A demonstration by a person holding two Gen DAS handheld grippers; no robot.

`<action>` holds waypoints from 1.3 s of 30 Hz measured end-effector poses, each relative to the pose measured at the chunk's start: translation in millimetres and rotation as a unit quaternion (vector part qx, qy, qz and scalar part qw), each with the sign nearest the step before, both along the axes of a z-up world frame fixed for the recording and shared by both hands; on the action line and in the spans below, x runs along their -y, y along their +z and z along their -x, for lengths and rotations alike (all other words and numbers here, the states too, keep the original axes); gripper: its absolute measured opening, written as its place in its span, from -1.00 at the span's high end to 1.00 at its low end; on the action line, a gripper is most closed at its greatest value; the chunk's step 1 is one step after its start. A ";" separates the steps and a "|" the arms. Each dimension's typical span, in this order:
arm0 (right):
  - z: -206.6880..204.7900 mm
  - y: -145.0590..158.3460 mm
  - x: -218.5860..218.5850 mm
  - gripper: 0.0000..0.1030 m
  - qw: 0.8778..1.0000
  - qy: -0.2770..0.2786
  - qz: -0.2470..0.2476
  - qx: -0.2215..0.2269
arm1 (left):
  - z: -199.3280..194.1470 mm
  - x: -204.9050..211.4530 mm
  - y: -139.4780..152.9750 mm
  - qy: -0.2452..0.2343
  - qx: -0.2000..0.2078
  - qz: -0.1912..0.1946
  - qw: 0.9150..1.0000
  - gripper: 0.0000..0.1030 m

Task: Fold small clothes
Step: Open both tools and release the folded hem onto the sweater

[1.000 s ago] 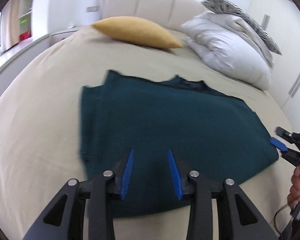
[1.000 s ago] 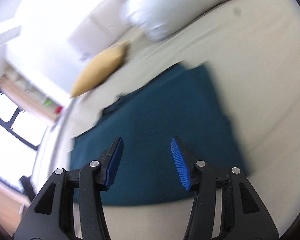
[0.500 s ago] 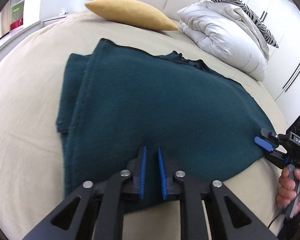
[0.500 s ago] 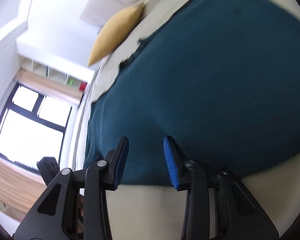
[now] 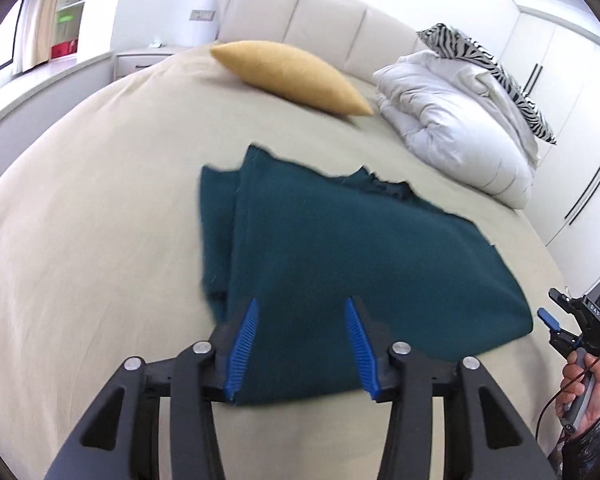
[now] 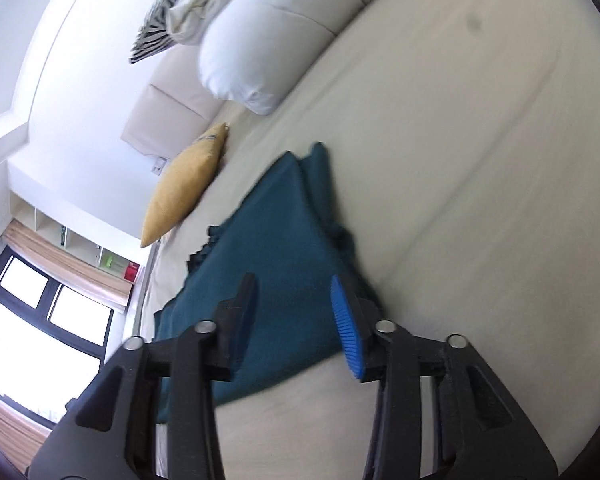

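Observation:
A dark teal garment point(image 5: 360, 260) lies folded flat on the beige bed point(image 5: 100, 220), with a narrower layer showing along its left side. My left gripper point(image 5: 301, 308) hovers over its near edge. The jaws are opening, and the cloth lies below them, unpinched. In the right wrist view the garment point(image 6: 284, 232) stretches away from my right gripper point(image 6: 293, 284), which hangs above its near corner. Those jaws are also opening, with nothing gripped. The right gripper point(image 5: 556, 320) also shows at the left wrist view's right edge, held by a hand point(image 5: 588, 392), just off the garment's right corner.
A yellow cushion point(image 5: 292, 76) lies near the padded headboard point(image 5: 320, 20). A white duvet point(image 5: 460, 132) with a zebra pillow point(image 5: 488, 68) on top is piled at the far right. Wardrobe doors point(image 5: 560, 80) stand to the right. A window point(image 6: 28, 320) and shelves are on the left.
Half a second ago both grippers were low over the garment with jaws narrowed. Both have since drawn back and spread their jaws. The garment stays flat on the bed.

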State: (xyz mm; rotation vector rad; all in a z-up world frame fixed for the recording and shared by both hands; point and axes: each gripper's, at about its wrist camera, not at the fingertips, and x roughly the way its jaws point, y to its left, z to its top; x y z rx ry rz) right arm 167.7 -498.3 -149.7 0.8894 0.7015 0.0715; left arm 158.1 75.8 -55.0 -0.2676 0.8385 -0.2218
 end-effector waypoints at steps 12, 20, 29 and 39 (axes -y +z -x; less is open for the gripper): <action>-116.3 14.5 -154.9 0.01 0.979 0.201 0.010 -0.015 | -111.3 22.9 -34.9 0.008 -0.047 -0.084 0.995 0.06; -151.5 -15.0 -144.7 0.05 0.982 0.182 -0.011 -0.043 | -111.3 16.0 -47.8 -0.010 -0.040 -0.079 0.996 0.04; -143.1 -11.6 -60.5 0.05 0.995 0.073 0.003 -0.063 | -113.4 16.4 -51.4 -0.017 -0.034 -0.086 0.996 0.04; -114.3 16.5 -93.4 0.01 0.993 0.094 0.050 -0.050 | -111.7 12.4 -54.0 -0.020 -0.028 -0.072 0.997 0.04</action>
